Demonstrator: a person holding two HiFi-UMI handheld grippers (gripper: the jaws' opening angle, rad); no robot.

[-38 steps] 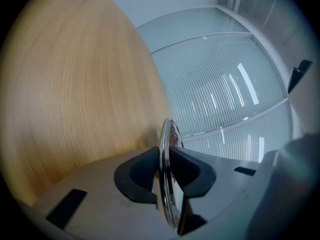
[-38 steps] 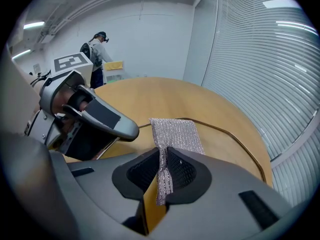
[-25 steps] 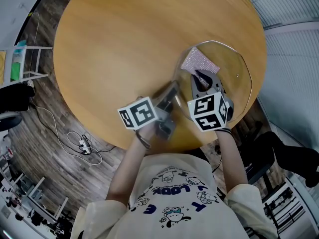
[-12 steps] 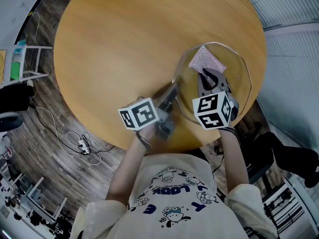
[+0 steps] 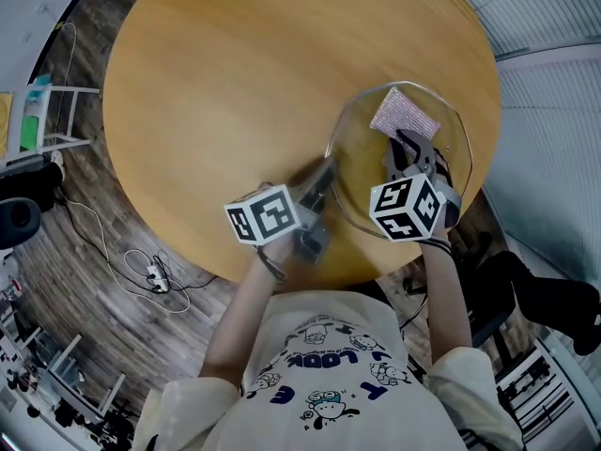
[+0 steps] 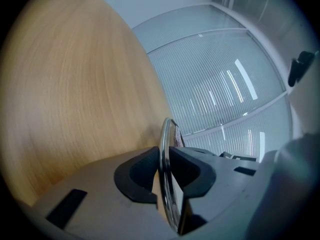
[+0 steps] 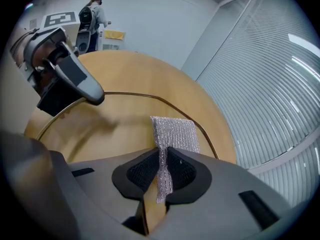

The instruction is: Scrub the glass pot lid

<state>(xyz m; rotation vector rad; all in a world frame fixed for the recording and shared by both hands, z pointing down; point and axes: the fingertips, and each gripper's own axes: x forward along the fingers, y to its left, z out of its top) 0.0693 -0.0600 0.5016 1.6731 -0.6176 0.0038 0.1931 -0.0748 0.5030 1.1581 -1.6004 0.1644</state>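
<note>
A round light-wood surface (image 5: 235, 83) stands on a dark plank floor (image 5: 56, 289), where a white cable with a power strip (image 5: 155, 275) lies near its edge. A white rack (image 5: 56, 116) stands off its left side and pale slatted blinds (image 5: 554, 130) run along its right.

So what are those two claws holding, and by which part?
The left claw clamps the glass lid by its rim. The right claw pinches the silvery scrubbing pad by one end.

the clear, metal-rimmed glass pot lid (image 5: 355, 163) overhangs the table (image 5: 235, 83), a silvery mesh scrubber (image 5: 404, 113) against its glass.
</note>
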